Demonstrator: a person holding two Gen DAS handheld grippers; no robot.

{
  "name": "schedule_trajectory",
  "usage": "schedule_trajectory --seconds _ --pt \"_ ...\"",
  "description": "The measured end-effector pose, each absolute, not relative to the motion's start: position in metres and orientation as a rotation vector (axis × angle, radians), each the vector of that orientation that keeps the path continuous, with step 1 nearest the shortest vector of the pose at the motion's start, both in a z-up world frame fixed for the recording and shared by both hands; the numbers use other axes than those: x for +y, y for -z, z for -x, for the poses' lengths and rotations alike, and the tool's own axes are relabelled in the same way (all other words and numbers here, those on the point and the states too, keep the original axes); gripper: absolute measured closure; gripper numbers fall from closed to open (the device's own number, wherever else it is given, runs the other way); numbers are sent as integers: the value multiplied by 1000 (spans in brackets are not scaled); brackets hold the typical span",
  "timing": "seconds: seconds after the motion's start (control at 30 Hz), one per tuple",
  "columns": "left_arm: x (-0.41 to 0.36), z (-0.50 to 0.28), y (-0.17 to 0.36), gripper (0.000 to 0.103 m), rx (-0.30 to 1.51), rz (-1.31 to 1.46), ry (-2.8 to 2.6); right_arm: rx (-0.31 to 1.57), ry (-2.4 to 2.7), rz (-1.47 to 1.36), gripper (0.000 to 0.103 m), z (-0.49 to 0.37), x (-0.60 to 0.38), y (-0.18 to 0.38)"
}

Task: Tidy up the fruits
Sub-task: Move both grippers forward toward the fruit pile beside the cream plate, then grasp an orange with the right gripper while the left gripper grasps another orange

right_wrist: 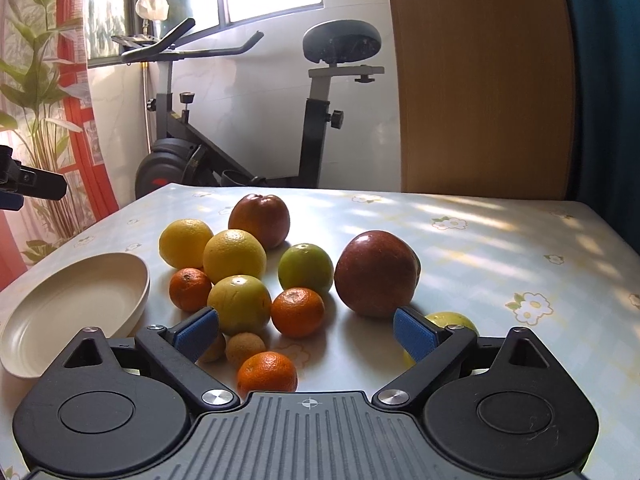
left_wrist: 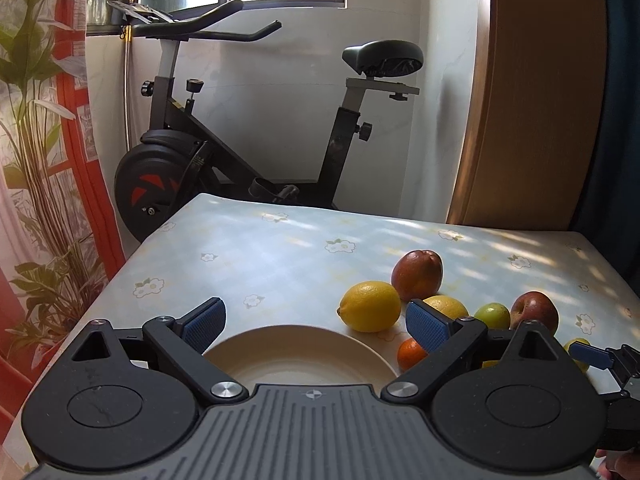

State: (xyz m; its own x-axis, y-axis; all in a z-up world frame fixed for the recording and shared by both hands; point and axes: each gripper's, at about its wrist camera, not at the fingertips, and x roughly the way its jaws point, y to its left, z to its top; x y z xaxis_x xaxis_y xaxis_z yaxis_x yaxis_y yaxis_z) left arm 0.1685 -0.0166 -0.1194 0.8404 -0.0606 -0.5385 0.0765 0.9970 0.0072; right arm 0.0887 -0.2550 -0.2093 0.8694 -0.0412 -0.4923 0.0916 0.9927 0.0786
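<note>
Now both claws are wide open and hold nothing. The right claw (right_wrist: 306,334) hangs low over the fruit pile in the middle of its picture, with a small orange (right_wrist: 267,373) just under it. The cream bowl (right_wrist: 76,308) waits at lower left, under the left claw (left_wrist: 316,326). Best to come down straight, squeeze one fruit softly, and not bump the big apple (right_wrist: 376,274).

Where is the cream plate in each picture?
Left wrist view: the cream plate sits bottom centre, between the open left gripper fingers.
Right wrist view: the plate lies at the lower left, beside the fruit.
Shared landmark: the exercise bike behind the table.
</note>
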Motion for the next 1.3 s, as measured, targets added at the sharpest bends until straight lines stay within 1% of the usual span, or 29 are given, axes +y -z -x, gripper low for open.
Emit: schedule_trajectory --seconds 0.3,0.37,0.43,0.53,0.67,0.73,0.8,0.87,0.97,1.1,1.17,1.3 --pt "-24 -175 126 6 588 -32 73 497 7 12 10 -77 -242 217" --pt "-27 -171 128 7 580 -35 96 489 -2 40 13 -75 -238 217" --pt "-32 -166 131 9 564 -56 118 472 0 51 13 -71 -236 216" --pt "-38 -159 135 11 551 -78 152 495 -19 12 14 -73 -242 216" --pt "-37 -157 141 14 561 -53 181 496 -38 2 27 -74 -244 217" --pt "-33 -158 143 14 583 -12 178 495 -50 12 27 -73 -242 217" --pt "-28 -160 146 14 618 34 178 508 -75 17 34 -74 -241 218" --pt "-26 -160 151 14 637 51 177 535 -92 23 44 -79 -239 218" --pt "-27 -158 153 16 639 27 165 568 -99 17 51 -84 -239 220" --pt "-31 -155 152 16 625 3 172 592 -104 -13 54 -86 -243 223" --pt "-32 -154 153 16 630 -3 178 597 -100 -21 59 -87 -244 223" --pt "-31 -153 156 16 643 -2 180 592 -108 -24 59 -86 -245 223"
